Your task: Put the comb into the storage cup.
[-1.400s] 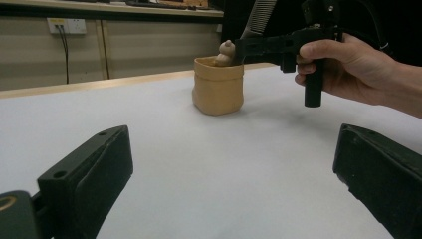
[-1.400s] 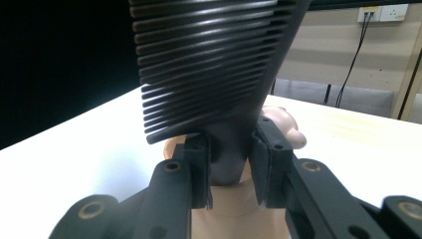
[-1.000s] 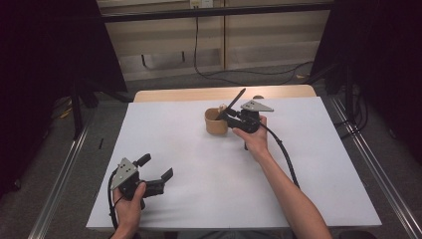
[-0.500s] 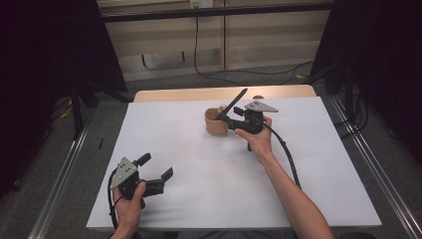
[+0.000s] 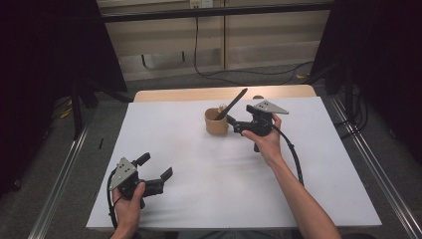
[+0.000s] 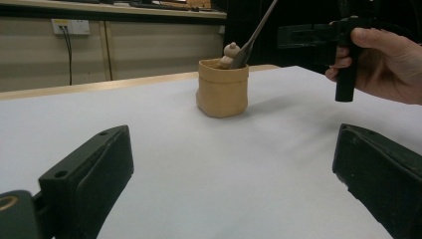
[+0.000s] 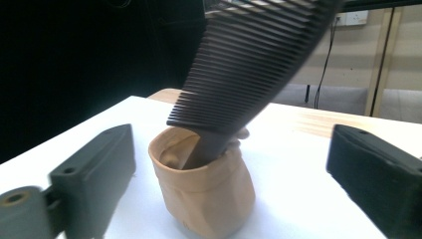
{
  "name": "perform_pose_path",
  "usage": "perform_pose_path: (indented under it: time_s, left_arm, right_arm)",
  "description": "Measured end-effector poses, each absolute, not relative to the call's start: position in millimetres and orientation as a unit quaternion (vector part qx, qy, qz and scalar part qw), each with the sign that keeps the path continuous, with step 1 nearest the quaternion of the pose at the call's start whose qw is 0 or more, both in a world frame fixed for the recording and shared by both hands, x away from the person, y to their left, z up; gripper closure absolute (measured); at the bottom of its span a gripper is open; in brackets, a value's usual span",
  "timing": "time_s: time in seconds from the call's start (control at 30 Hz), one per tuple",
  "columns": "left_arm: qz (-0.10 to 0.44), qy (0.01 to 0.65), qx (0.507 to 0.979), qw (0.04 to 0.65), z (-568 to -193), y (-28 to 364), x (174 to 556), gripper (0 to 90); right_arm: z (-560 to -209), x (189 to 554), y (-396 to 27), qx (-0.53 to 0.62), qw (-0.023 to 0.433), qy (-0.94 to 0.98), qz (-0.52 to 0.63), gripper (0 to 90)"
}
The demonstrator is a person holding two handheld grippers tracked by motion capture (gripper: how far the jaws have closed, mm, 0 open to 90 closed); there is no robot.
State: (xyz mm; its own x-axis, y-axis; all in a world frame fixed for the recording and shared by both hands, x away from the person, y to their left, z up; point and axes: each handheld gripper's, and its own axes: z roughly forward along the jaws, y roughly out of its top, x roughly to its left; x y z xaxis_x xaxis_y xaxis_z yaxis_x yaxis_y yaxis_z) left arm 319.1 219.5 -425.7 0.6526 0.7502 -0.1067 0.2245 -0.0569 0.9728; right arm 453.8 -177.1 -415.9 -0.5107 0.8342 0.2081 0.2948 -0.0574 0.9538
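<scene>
The right gripper (image 5: 232, 124) has its jaws wide apart, having just been opening, with nothing pressed between them; in the right gripper view the tan pouch (image 7: 204, 191) sits between and just beyond the two pads, untouched. One black comb (image 7: 249, 64) stands handle-down in that pouch, leaning over its rim with the teeth up, free of the gripper. A small pale rounded object (image 6: 230, 51) also pokes out of the pouch, too small to identify.

The left gripper (image 5: 159, 170) is held near the table's front left corner, jaws spread with only bare white tabletop (image 5: 209, 174) between them.

The count is one pouch, one comb and two grippers. The pouch sits toward the far edge, near the middle; the sheet between the two hands lies open.
</scene>
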Motion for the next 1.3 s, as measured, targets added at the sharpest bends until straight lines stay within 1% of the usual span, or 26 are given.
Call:
perform_pose_path:
  time_s: [0.13, 0.3, 0.73, 0.83, 1.03, 1.3]
  left_arm:
    - [0.229, 0.357, 0.688, 0.589, -425, 222, 318, 2.8]
    - [0.233, 0.358, 0.684, 0.592, -424, 224, 317, 2.8]
    - [0.241, 0.363, 0.684, 0.585, -424, 226, 316, 2.8]
    - [0.239, 0.370, 0.682, 0.584, -425, 226, 316, 3.1]
    - [0.241, 0.365, 0.679, 0.590, -424, 225, 315, 3.1]
    - [0.244, 0.363, 0.681, 0.588, -424, 226, 313, 2.9]
  right_arm:
    - [-414, 447, -182, 0.435, 0.249, 0.645, 0.576, 0.0]
    - [-408, 439, -186, 0.431, 0.267, 0.642, 0.575, 0.0]
    - [-405, 423, -199, 0.439, 0.285, 0.642, 0.560, 0.8]
    - [-404, 418, -202, 0.442, 0.306, 0.640, 0.549, 2.0]
    - [-403, 404, -207, 0.444, 0.336, 0.637, 0.534, 2.0]
    - [-403, 387, -216, 0.444, 0.340, 0.628, 0.541, 1.9]
